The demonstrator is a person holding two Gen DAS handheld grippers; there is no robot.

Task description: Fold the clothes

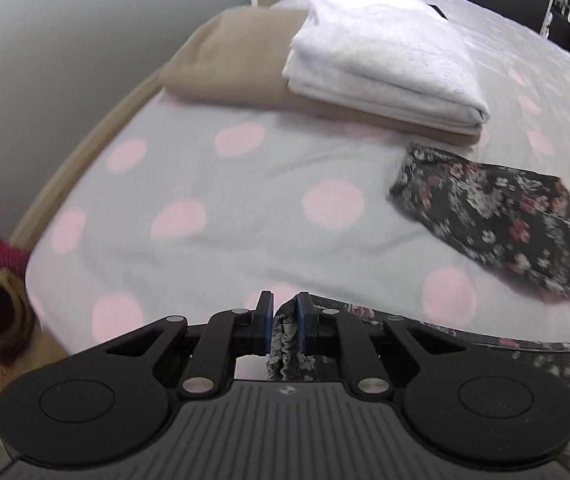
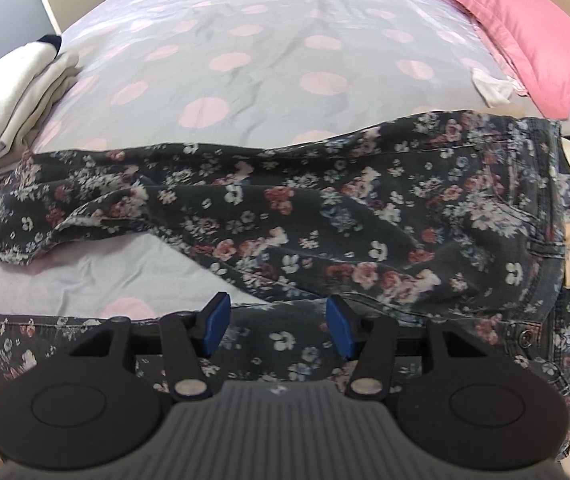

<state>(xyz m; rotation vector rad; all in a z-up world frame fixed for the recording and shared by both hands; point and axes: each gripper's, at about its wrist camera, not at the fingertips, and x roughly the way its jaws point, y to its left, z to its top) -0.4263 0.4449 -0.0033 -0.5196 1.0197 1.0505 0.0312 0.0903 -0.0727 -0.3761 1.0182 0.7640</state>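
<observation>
Floral denim is what we work with: one pair of dark trousers point(image 2: 325, 216), printed with small red and white flowers, lies spread across the near part of the bed point(image 2: 269, 80). In the right wrist view its waistband with one metal button sits at the right, and one leg runs leftward to a crumpled hem near the folded stack. A second leg runs along the bed's near edge, under our tools.

We hold two grippers. Our left gripper point(image 1: 285, 322) is clenched on a bunched fold of the trousers point(image 1: 501, 216), the fabric pinched between its two blue pads. Our right gripper point(image 2: 277, 326) is released, jaws spread wide, hovering just above the floral cloth with nothing between its pads.

The bed carries one grey cover with pink dots. On it, in the left wrist view, we count two folded items stacked together: one white towel point(image 1: 385, 52) resting on one tan blanket point(image 1: 237, 64). The loose trouser hem lies just beside that stack, apart from it as far as we can tell. In the right wrist view, one pink pillow point(image 2: 525, 28) sits at the far right corner, well apart from the trousers.
</observation>
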